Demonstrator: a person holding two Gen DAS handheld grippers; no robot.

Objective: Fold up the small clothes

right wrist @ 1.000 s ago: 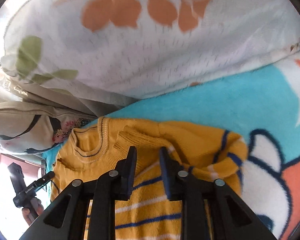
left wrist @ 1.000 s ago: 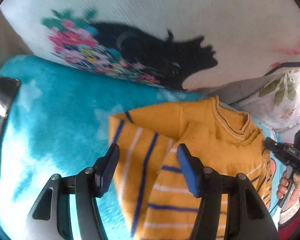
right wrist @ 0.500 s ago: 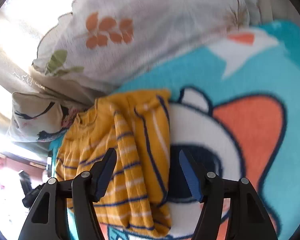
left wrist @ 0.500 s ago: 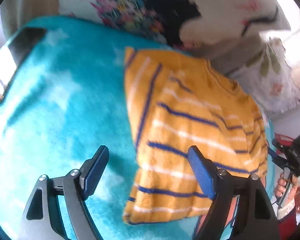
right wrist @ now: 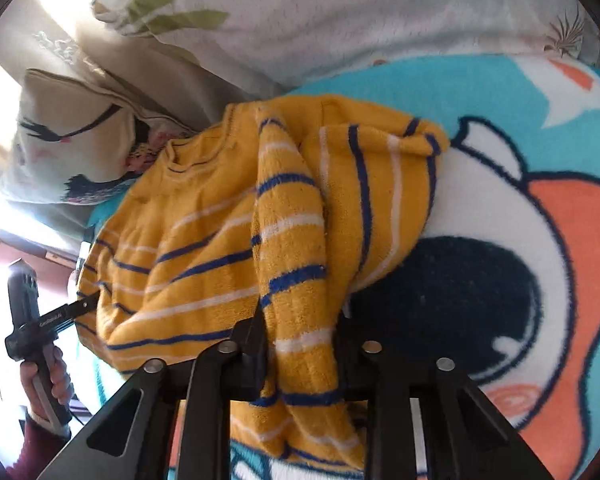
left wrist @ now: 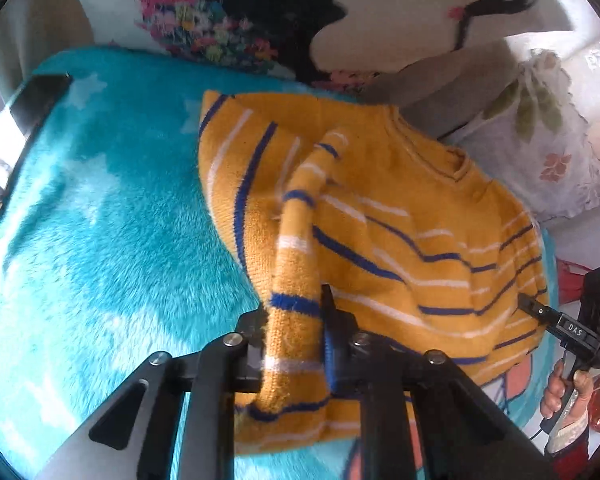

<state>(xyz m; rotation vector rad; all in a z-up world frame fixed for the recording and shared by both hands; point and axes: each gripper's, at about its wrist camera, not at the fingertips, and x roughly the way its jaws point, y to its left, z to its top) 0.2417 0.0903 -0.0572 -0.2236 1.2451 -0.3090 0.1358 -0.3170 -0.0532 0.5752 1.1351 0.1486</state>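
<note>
The sweater (left wrist: 380, 216) is yellow with blue and white stripes. It lies on a fluffy blue blanket (left wrist: 100, 240) on a bed, with its neck at the far end, close to the pillows (left wrist: 380, 20). Its sides look folded in already, so I think the next step is to fold the near end up to the far end.

The left gripper (left wrist: 294, 344) is closing its fingers. They pinch a bunched strip of the sweater at the near left edge. The strip stands up like a little ridge between them.

The right gripper (right wrist: 300, 344) is closing too. Its fingers pinch a thick bunch of the sweater (right wrist: 228, 220) at the near right side, next to the big orange and white picture on the blanket (right wrist: 500, 240). Each gripper also shows small at the edge of the other camera's view, held in a hand (right wrist: 50, 376).

Here is what could go wrong. Each gripper holds a lump, not a flat edge. If a gripper pinches only the top layer, the folded sides could fall open when it lifts. If one hand goes faster than the other, the fold could come out crooked. The knit is soft and stretchy, so a hard pull could drag the whole sweater along the blanket. A phone (left wrist: 20, 132) lies far off on the left, well out of the way.
</note>
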